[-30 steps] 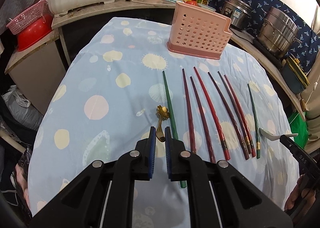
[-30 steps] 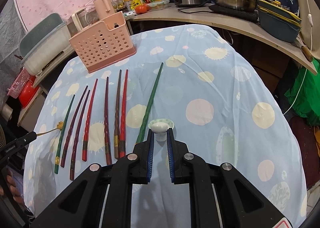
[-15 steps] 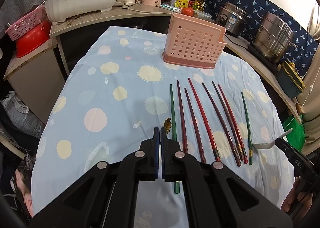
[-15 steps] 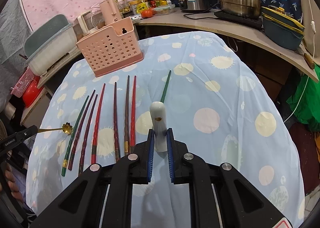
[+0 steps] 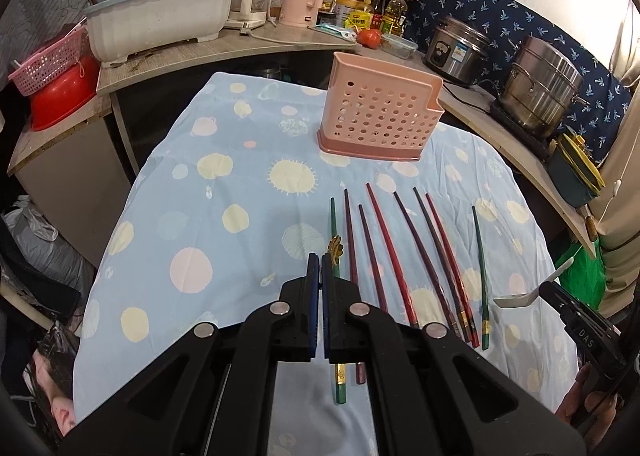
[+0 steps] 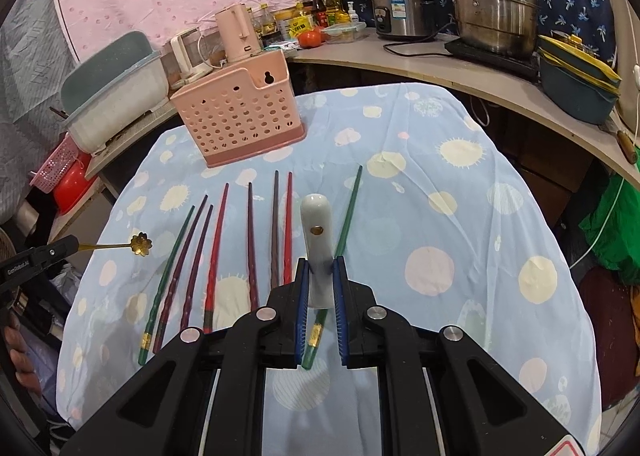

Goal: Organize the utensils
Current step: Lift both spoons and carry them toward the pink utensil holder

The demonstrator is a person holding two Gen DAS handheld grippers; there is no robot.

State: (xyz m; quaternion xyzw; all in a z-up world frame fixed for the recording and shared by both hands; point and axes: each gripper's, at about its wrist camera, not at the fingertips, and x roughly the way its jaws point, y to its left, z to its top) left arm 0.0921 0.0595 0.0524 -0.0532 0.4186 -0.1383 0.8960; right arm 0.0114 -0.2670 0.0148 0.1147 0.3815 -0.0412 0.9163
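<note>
Chopsticks [image 6: 216,252], slender lacquered red, maroon and green, are laid in a row on the dotted cloth [image 6: 460,240], perforated pink caddy [image 6: 240,116] at 11 o'clock. Glossy white ceramic spoon [image 6: 317,240] is clamped by the right gripper [image 6: 319,276]; thin gold flower-bowled spoon [image 5: 335,249] is pinched by the left gripper [image 5: 321,268].

You have eight chopsticks [image 6: 216,248], red, dark and green, lying side by side on the cloth. Your pink holder [image 6: 240,116] stands upright beyond them. The gold spoon [image 6: 141,244] and white spoon [image 6: 318,244] are lifted clear.
</note>
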